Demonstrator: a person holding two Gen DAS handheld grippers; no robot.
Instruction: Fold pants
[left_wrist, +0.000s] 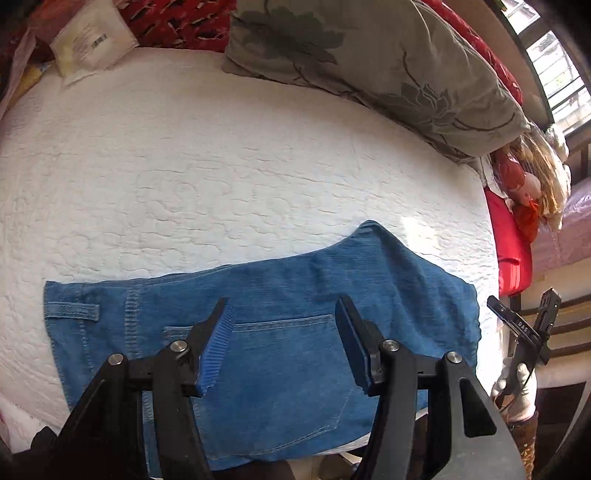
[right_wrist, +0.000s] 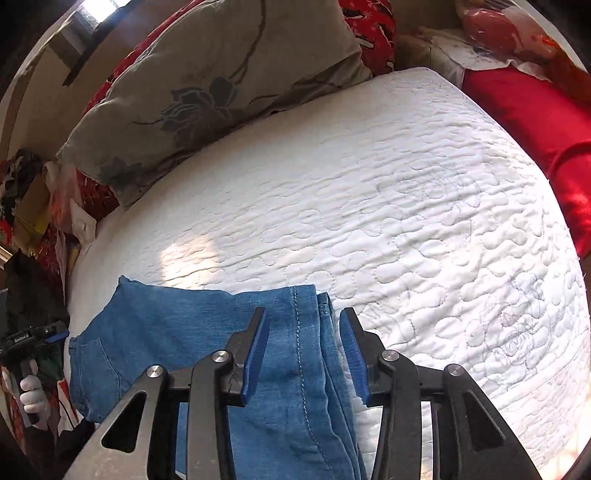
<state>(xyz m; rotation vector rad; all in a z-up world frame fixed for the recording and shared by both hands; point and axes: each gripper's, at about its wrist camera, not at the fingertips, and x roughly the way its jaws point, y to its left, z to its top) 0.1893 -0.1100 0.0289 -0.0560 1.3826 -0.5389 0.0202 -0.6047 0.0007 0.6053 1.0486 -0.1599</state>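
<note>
Folded pants (left_wrist: 280, 325) lie on the near edge of the bed (left_wrist: 221, 166), a large pillow (left_wrist: 369, 62) behind them along the far side, a cushion (right_wrist: 535, 122) at the bed's right end.

We see the blue denim pants (left_wrist: 266, 332) lying folded across the lower half of the frame on a white quilted bedspread (left_wrist: 221, 166), a back pocket facing up at centre. Our left gripper (left_wrist: 282, 341) hangs above that pocket, its blue-padded jaws apart with nothing between them. At the right edge, a white-gloved hand (left_wrist: 517, 387) holds the right gripper (left_wrist: 524, 310). A grey floral pillow (left_wrist: 369, 62) fills the upper right.
</note>
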